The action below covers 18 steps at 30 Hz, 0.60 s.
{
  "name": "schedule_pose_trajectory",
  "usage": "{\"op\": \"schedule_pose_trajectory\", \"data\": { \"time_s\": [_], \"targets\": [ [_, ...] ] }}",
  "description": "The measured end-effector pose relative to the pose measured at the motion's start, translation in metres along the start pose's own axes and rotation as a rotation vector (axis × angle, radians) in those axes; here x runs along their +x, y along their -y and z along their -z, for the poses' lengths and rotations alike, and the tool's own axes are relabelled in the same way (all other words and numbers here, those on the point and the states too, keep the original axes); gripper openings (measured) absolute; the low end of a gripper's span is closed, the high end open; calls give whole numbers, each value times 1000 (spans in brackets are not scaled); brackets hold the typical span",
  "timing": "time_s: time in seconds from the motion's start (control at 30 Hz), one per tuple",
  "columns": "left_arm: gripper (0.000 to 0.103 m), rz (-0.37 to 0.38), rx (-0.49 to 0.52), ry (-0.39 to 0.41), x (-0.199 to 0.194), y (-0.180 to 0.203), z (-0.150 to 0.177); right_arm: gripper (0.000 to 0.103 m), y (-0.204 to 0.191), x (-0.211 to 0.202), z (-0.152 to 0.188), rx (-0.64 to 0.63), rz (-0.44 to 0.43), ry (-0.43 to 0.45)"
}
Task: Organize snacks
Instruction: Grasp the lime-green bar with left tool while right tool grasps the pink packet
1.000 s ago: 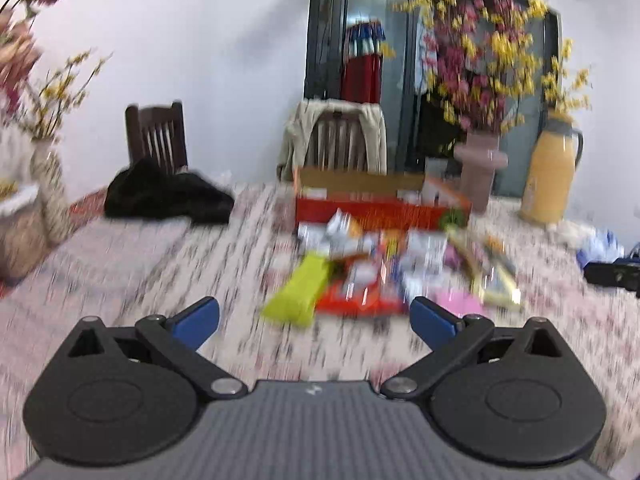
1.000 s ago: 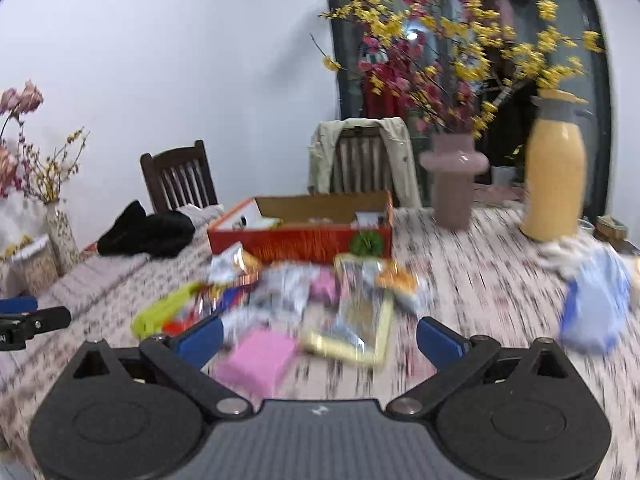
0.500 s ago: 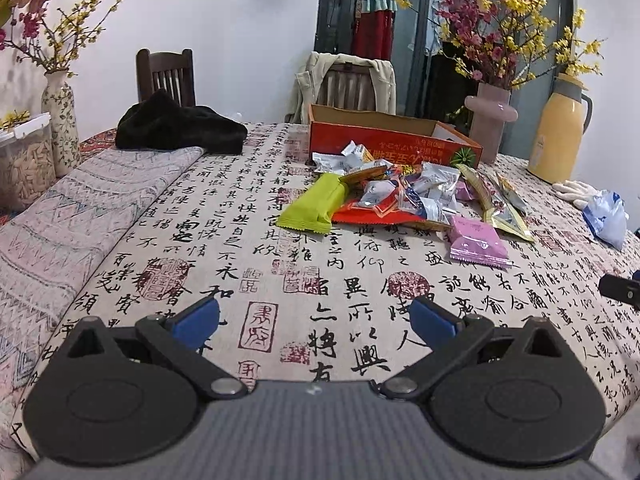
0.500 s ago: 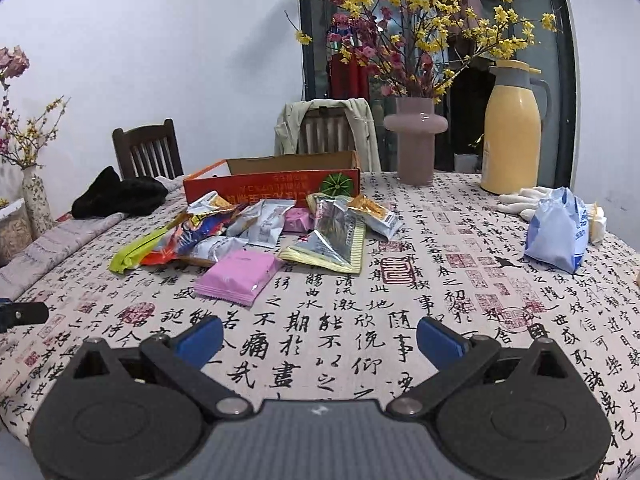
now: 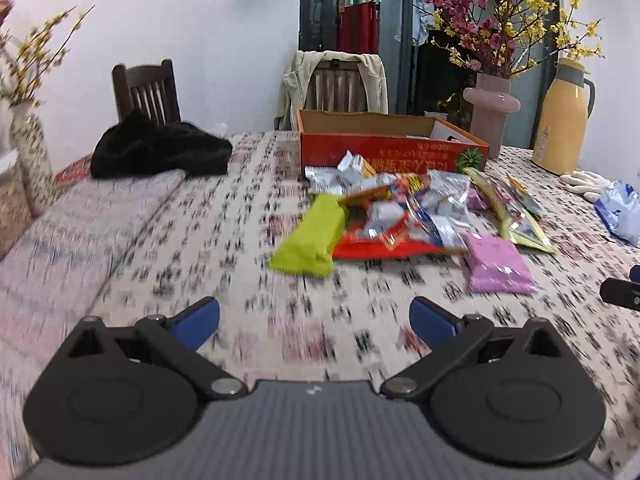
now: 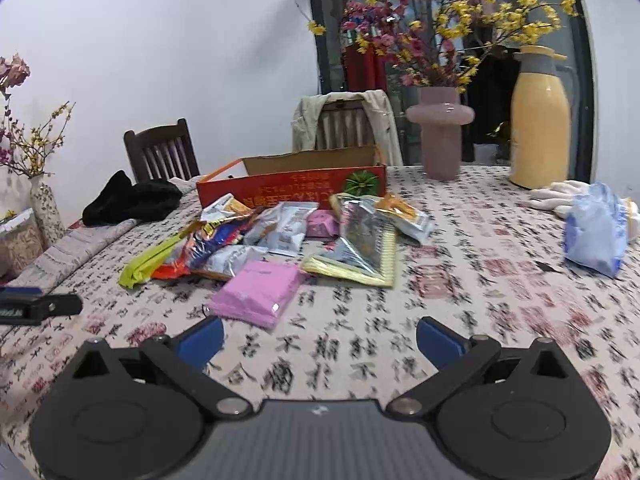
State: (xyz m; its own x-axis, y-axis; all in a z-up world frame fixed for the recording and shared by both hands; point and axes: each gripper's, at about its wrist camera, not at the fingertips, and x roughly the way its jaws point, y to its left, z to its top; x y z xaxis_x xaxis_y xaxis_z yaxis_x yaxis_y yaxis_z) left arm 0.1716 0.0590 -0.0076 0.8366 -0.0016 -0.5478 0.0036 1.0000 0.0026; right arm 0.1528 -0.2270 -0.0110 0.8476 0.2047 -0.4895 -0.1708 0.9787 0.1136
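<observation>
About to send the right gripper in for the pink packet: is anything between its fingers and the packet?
Nothing visible. The right gripper is open, and only bare tablecloth lies between it and the pink packet, which sits at the near edge of the snack pile, slightly left of centre.

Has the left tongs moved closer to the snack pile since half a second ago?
Yes. The left tongs moved forward: the green packet and red box look nearer now.
</observation>
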Motion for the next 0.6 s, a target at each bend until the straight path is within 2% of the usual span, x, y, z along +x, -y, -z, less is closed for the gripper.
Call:
{"op": "schedule_pose_trajectory", "data": {
  "time_s": [0.23,0.4,0.5,0.6],
  "targets": [
    [95,25,32,-28,58,-6,-36,95,-8,46,-20,11,-30,-69],
    [79,72,31,-93,114,-14,-61,87,-20,84,-33,25,-86,-141],
    [77,103,30,-129,141,-16,-69,85,-32,109,-40,13,-94,-176],
    [72,96,31,-148,160,-15,-73,73,-40,129,-41,-1,-110,-219]
  ]
}}
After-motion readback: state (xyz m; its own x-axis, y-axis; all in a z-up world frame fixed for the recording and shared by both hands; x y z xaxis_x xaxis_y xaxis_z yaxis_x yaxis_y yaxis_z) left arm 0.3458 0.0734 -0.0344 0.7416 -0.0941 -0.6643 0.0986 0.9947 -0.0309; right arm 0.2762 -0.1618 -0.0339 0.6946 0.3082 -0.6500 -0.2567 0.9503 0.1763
